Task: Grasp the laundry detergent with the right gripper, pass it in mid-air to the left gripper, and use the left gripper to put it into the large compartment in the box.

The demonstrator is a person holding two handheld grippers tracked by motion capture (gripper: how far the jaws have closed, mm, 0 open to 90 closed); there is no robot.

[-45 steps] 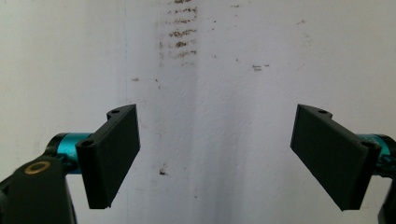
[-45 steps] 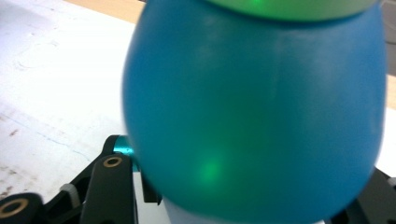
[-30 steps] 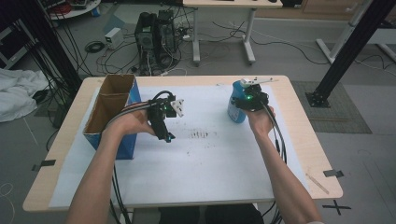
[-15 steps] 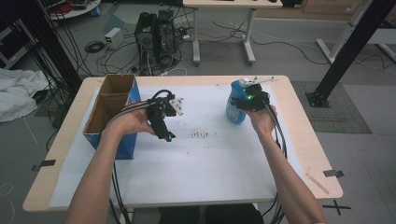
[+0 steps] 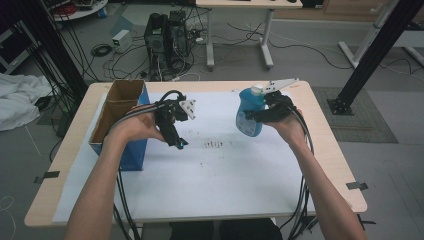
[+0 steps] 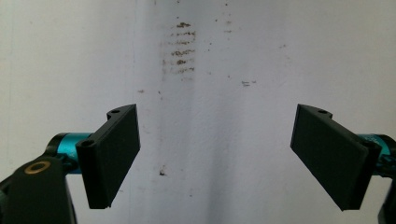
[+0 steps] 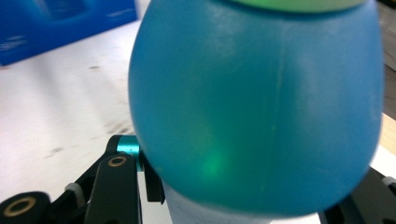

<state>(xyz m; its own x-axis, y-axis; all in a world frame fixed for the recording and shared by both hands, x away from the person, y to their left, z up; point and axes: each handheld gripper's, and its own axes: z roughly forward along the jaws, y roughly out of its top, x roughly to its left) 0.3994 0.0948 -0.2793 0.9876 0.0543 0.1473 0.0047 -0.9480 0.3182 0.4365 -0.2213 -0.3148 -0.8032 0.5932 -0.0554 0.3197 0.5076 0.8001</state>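
A blue plastic bottle [image 5: 250,116] with a pale cap hangs above the white sheet at the right, tilted. My right gripper [image 5: 261,116] is shut on it. In the right gripper view the bottle [image 7: 257,107] bulges between the jaws, and one black pad [image 7: 152,179] presses its left side. My left gripper [image 5: 176,142] hovers open over the sheet near the middle left, pointing down. In the left gripper view its two black pads [image 6: 114,154] stand wide apart with nothing between them, over a patch of dark smudges [image 6: 180,46].
An open blue cardboard box [image 5: 117,122] stands at the table's left edge, close to the left hand. Dark smudges [image 5: 214,144] mark the white sheet [image 5: 215,185] between the two grippers. Cables trail from both grippers toward the front edge.
The right gripper has lifted the blue bottle off the table and swung it left, tilting it. The left gripper has risen slightly and stays open.
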